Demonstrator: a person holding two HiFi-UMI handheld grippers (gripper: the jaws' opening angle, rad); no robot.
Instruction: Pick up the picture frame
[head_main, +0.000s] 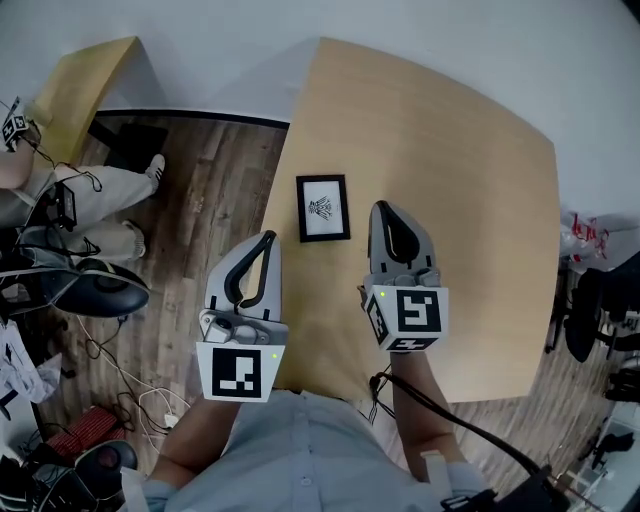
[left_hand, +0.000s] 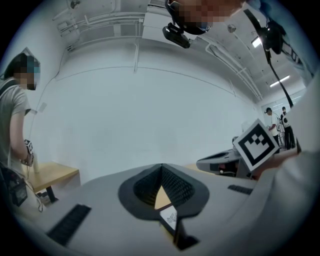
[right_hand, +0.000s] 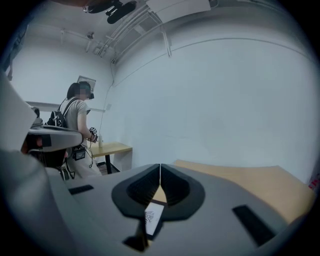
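**Both grippers shut and empty, frame not yet taken**

Left gripper (head_main: 268, 238) has its jaws pressed together, tip against tip, and nothing is between them. Its own view shows only the thin line where the two pads meet. Right gripper (head_main: 380, 207) is in the same state: jaws together, nothing held. Both point to the far side of the table (head_main: 450, 180).

The frame (head_main: 323, 208) lies flat on the table, close to its left edge, with the picture side up. In the head view it is between the two gripper tips. The left tip is just left of its near corner, and the right tip is just right of its right side. Neither gripper touches it, as far as I can see. How high they are above the table I cannot tell. In each gripper view the frame shows low down, through the gap under the joined tips.

For the task, I judge that only the approach is under way. No grip is made, and the frame rests on the wood. Nearly everything is left to do: open the jaws, bring them down to an edge of the frame, close on it, and lift. Because the frame is thin and lies flat, I think that catching its edge will be the difficult part.
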